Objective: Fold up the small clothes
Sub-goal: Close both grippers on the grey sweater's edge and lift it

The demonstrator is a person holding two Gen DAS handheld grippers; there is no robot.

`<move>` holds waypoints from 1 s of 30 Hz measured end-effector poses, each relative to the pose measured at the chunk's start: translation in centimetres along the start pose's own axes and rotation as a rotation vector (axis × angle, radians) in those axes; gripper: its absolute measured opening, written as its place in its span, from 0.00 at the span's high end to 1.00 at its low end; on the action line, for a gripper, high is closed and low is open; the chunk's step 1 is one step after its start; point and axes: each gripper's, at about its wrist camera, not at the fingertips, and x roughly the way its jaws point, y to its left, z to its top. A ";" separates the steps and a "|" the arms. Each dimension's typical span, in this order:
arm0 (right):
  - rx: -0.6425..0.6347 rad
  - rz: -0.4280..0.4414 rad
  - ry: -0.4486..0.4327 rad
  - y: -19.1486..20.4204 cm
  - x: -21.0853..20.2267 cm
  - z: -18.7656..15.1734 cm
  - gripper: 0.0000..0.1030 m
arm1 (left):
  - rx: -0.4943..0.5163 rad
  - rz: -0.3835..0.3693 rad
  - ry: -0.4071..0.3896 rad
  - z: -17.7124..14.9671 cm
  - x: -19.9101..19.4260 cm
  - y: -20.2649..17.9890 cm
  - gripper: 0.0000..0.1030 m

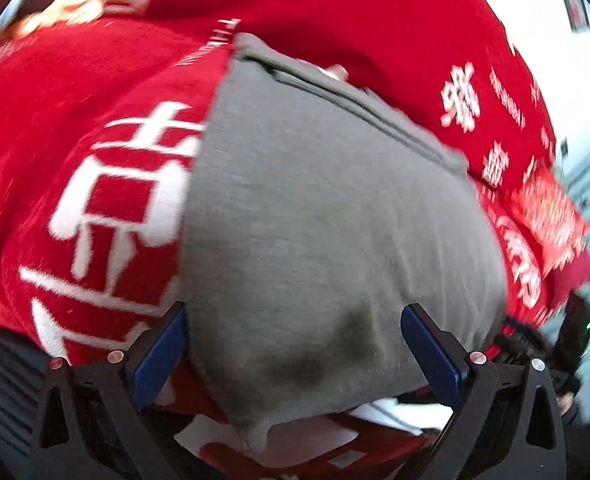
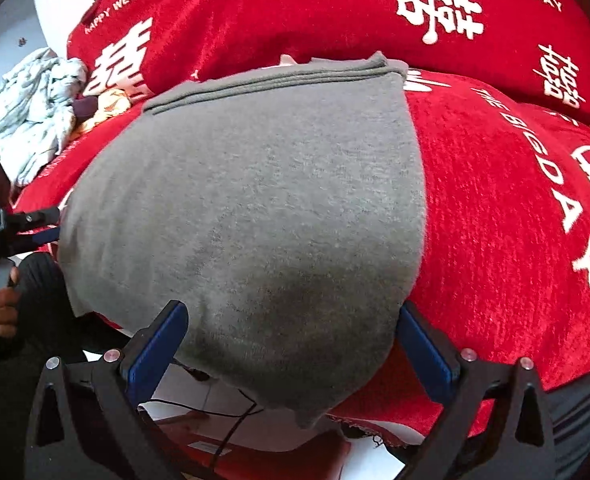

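Grey folded garment [image 1: 327,224] is what we're working on, and it lies on a red wedding-print cover [image 1: 75,168], with its near edge hanging over the front of the surface.

Going from our left: the left gripper [image 1: 293,356] sits low at the near edge, pointing forward along the cloth, jaws spread wide. Its blue pads [image 1: 159,356] are on either side of the overhanging grey edge, but they aren't pinching it. That view is pretty blurry, so we can't make out fine detail on the far side of the cloth.

On our right, the right gripper [image 2: 291,354] is in much the same pose, low and level, jaws wide apart with nothing clamped, and the grey garment [image 2: 255,208] droops between the pads [image 2: 155,354]. From here we also see the left gripper [image 2: 23,224] off to the side with a hand [image 2: 1,312] around its handle.

The garment looks like soft grey knit, folded into a rough rectangle, with several stacked layers showing at the far edge. A crumpled pale patterned cloth [image 2: 31,112] sits well off to the far left.
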 end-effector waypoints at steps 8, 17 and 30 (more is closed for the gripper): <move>-0.066 0.010 -0.007 1.1 0.2 0.1 0.11 | 0.032 -0.013 0.001 -0.2 0.7 -1.8 0.00; -0.016 -0.010 -0.023 -0.2 -0.4 -0.2 0.35 | 0.124 0.091 0.008 -1.0 1.2 -3.3 0.01; -0.142 -0.152 -0.060 2.7 0.3 -0.1 0.71 | 0.159 0.294 -0.040 -1.5 1.8 -5.0 0.22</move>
